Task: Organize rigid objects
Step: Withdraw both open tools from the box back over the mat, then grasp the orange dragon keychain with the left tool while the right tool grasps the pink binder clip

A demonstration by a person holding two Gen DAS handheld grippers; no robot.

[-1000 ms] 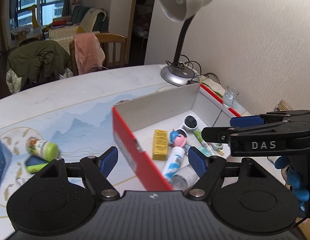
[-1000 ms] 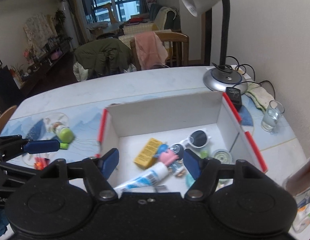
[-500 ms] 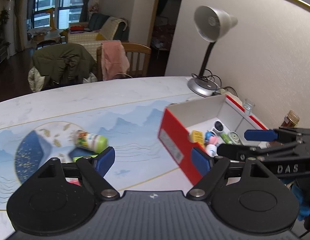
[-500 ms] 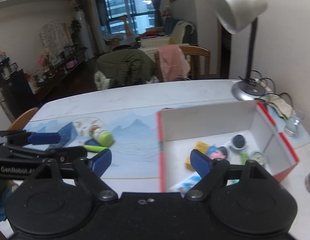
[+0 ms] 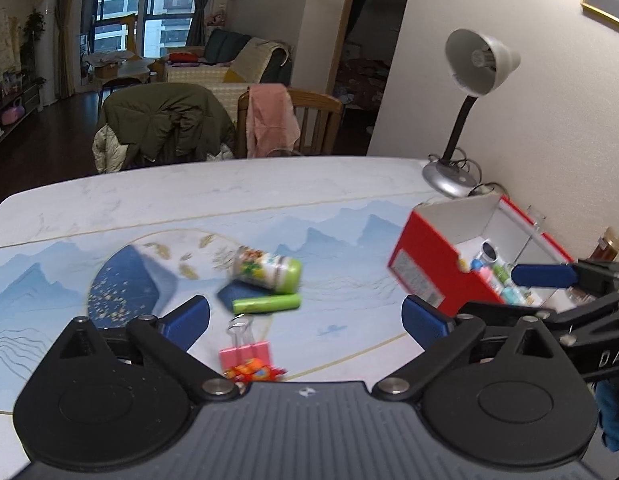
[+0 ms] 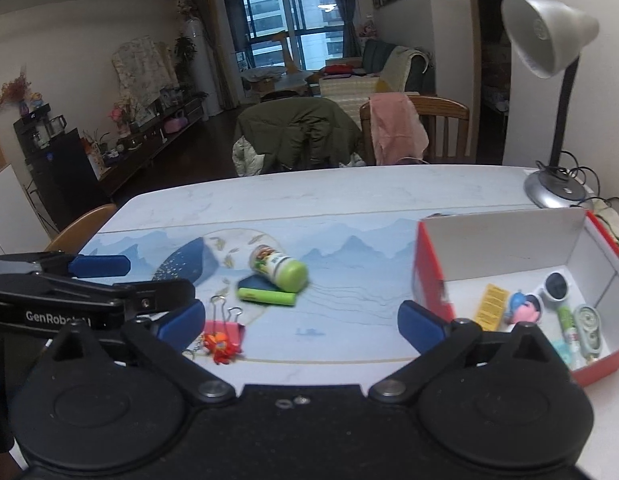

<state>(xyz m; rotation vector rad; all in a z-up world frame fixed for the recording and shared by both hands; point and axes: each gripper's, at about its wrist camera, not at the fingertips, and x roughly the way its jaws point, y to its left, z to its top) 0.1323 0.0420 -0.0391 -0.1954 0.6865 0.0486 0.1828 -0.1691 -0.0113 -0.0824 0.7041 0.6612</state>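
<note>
A red box [image 5: 425,276] [image 6: 429,276] with a white inside stands at the right and holds several small items. On the mat lie a small bottle with a green cap [image 5: 267,269] [image 6: 279,266], a green tube [image 5: 267,303] [image 6: 266,296] on a dark blue block [image 5: 233,293] [image 6: 253,283], and a pink binder clip [image 5: 245,354] [image 6: 223,330] with an orange charm [image 5: 253,372] [image 6: 219,346]. My left gripper [image 5: 305,318] is open and empty above the clip. My right gripper [image 6: 301,320] is open and empty, between the loose items and the box.
A grey desk lamp [image 5: 475,80] [image 6: 549,36] stands at the back right by the wall, with cables near its base. A glass [image 5: 535,214] and a brown jar [image 5: 607,246] stand behind the box. Chairs with a green jacket [image 5: 165,124] and pink cloth [image 5: 271,118] are at the far edge.
Both grippers have pulled back and swung left from over the box. The loose bottle, tube and binder clip have come into view; the box now sits at the right.
</note>
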